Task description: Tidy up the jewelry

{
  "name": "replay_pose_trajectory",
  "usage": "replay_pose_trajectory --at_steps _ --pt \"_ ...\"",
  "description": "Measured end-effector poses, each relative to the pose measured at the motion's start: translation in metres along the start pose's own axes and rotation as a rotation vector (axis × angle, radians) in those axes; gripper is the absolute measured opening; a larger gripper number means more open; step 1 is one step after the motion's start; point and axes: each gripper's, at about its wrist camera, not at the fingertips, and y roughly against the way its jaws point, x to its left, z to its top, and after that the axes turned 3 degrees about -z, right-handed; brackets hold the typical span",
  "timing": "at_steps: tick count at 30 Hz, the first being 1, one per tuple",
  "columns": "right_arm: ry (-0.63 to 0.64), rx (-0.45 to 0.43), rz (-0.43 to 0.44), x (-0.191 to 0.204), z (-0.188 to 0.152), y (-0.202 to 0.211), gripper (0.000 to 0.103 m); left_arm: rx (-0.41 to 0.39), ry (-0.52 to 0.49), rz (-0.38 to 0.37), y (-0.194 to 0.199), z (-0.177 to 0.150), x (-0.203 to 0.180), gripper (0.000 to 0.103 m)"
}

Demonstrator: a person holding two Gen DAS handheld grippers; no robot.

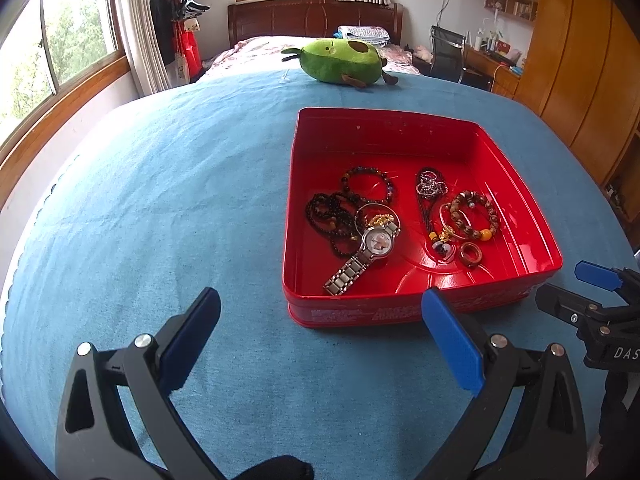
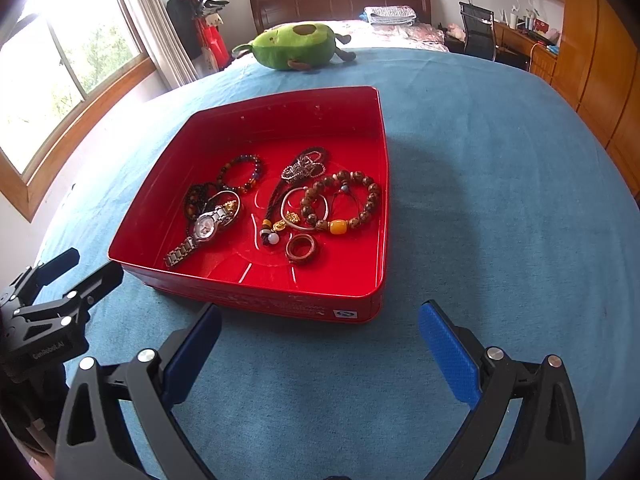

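A red tin box [image 1: 404, 312] [image 2: 384, 200] stands open on the blue cloth. In it lie a silver watch [image 1: 366, 254] [image 2: 200, 232], dark bead strands [image 1: 332, 216], a dark bead bracelet [image 2: 242, 172], a brown bead bracelet with a yellow bead [image 1: 478, 216] [image 2: 344, 200], a silvery chain [image 2: 302, 170], a corded pendant [image 2: 272, 228] and a brown ring [image 1: 471, 255] [image 2: 301, 249]. My left gripper [image 1: 320, 340] is open and empty, just before the box's near left corner. My right gripper [image 2: 320, 344] is open and empty, before the box's near right corner; it also shows in the left wrist view [image 1: 576, 292].
A green avocado plush [image 1: 340, 60] [image 2: 296, 46] lies at the far edge of the blue cloth [image 1: 160, 208]. Behind it are a bed, a window at left, a desk with a chair and wooden wardrobes at right.
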Motion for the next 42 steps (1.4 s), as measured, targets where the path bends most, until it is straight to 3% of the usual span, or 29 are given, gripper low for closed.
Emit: replay_pose_trajectory --at_steps 42 --pt "0.002 0.009 -0.004 -0.0007 -0.0008 -0.0047 0.099 0.012 -0.003 -0.006 -0.0025 0.0 -0.0004 0.1"
